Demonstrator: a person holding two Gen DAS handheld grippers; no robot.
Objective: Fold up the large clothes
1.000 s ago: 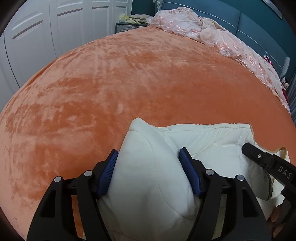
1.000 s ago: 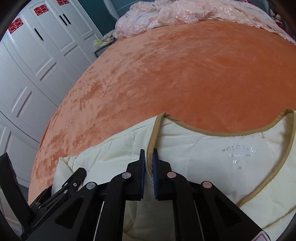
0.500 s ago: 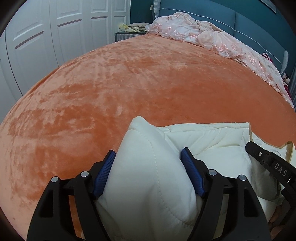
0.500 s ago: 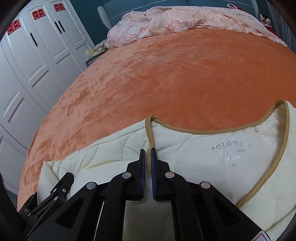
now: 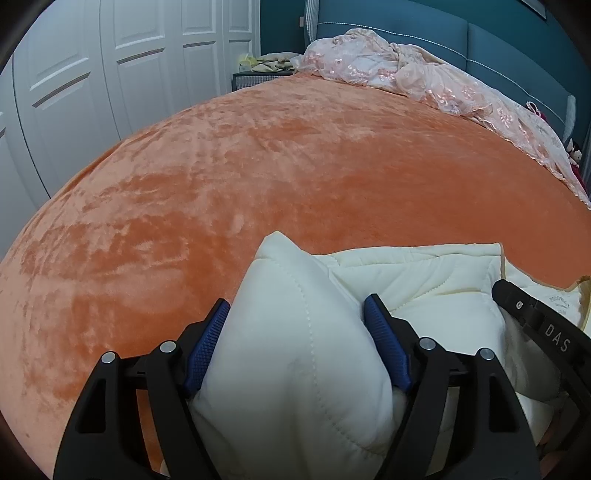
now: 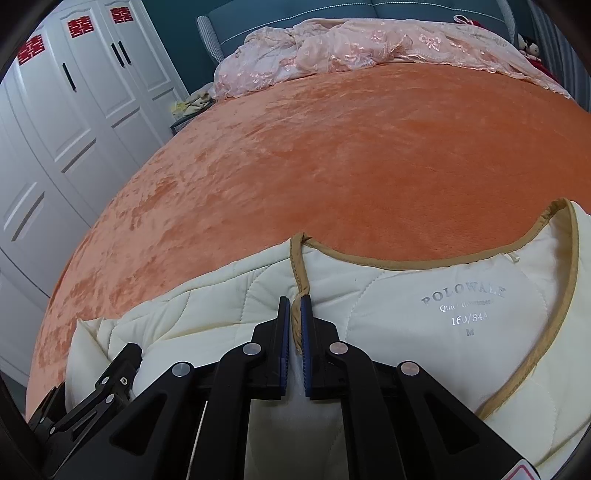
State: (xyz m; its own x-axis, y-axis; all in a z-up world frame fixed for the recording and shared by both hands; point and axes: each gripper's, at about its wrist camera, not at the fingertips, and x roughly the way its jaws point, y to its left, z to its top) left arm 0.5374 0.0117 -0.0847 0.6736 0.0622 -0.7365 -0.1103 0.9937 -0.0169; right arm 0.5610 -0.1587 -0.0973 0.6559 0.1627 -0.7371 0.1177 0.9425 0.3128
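Observation:
A cream quilted jacket (image 5: 424,273) with tan trim lies at the near edge of an orange bed (image 5: 258,166). My left gripper (image 5: 295,306) holds a thick puffy fold of it, with a blue pad pressing on each side and the jaws standing wide. In the right wrist view the jacket (image 6: 443,332) lies lining up, its size label showing. My right gripper (image 6: 294,301) is shut on the tan neckline trim. Each gripper shows in the other's view: the right one (image 5: 535,321) at the right edge, the left one (image 6: 103,384) at the lower left.
A pink lace cloth (image 5: 406,74) is heaped along the bed's far side, against a blue headboard (image 5: 424,26). White wardrobe doors (image 6: 74,110) stand to the left. A small dark nightstand (image 5: 255,77) with clutter sits by the bed's far corner. Orange blanket (image 6: 369,147) stretches beyond the jacket.
Both views have tilted up a little, so more of the headboard shows. The left jaws have spread slightly around the puffy fold. The right gripper keeps its hold on the trim.

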